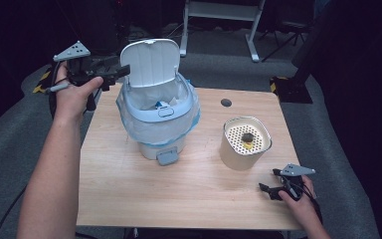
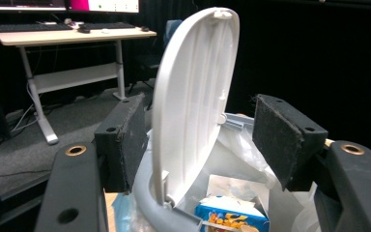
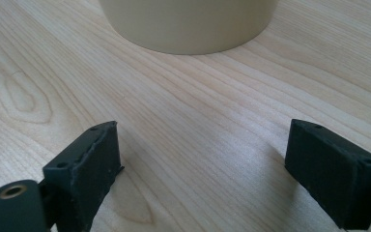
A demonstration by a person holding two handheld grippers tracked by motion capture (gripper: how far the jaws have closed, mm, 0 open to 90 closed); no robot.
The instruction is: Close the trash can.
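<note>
the left gripper [image 1: 124, 71] is up at the back of the small white bin [image 1: 158, 117], which stands at about ten o'clock from the table's [image 1: 179, 189] middle, and it is lined up on the raised lid [image 1: 150, 62]. from the left gripper view the lid [image 2: 193, 96] stands upright between the two black pads [image 2: 131, 137], edge-on to the camera. the jaws are fairly wide with a gap on each side, so nothing is gripped yet. inside the bin, on the white liner bag [image 1: 179, 130], lies a small blue and orange carton [image 2: 232, 217].

the right gripper [image 1: 268, 180] rests low at about five o'clock on the table, jaws apart over bare wood, holding nothing. just ahead of it, toward its twelve, sits the cream cup with the perforated insert [image 1: 246, 142]; something small and dark lies on that insert.

my read: this is the lid step, the left hand about to take the lid and swing it down over the bin. the next move calls for the pads to close on the lid's thin edge, squarely, then a gentle arc forward around the hinge. pinch too hard or pull sideways and the light bin may tip or slide.
</note>
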